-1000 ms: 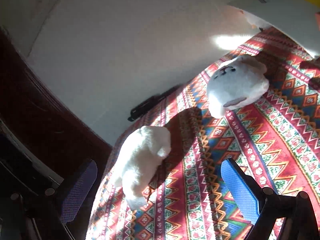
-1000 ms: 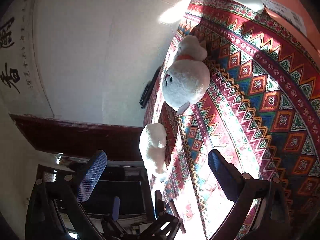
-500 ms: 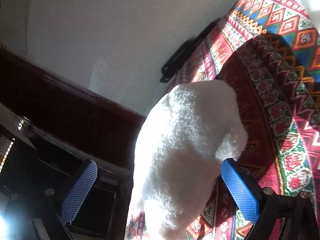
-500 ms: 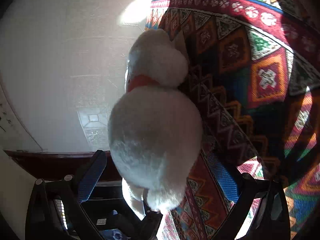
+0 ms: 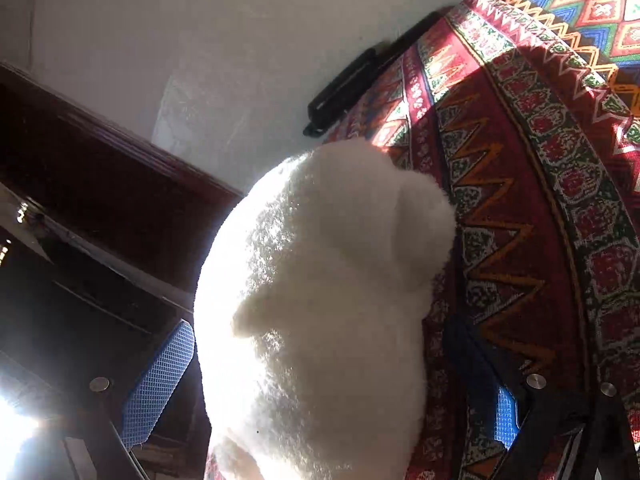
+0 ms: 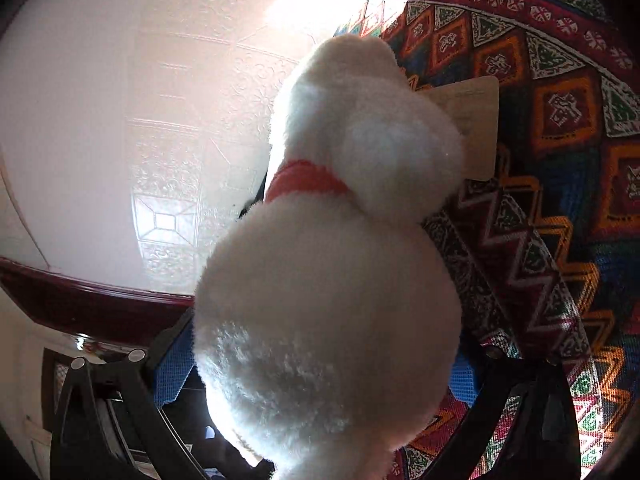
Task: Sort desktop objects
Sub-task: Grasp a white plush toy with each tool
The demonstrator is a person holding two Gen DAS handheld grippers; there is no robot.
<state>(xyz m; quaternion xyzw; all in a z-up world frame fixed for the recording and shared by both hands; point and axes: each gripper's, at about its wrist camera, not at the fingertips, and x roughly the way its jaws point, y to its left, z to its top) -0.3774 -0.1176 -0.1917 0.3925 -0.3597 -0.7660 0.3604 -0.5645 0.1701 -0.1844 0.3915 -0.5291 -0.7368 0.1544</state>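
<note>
In the left wrist view our left gripper (image 5: 332, 376) pinches a white plush toy (image 5: 320, 320) at centre frame, over the patterned cloth (image 5: 540, 200). In the right wrist view our right gripper (image 6: 320, 368) squeezes a red-collared plush (image 6: 328, 280) likewise.

1. I can't see the white plush toy (image 5: 320, 320) whole; the frame's bottom edge crops it
2. The collared plush (image 6: 328, 300) hides its face and part of a tag (image 6: 476, 124)
</note>
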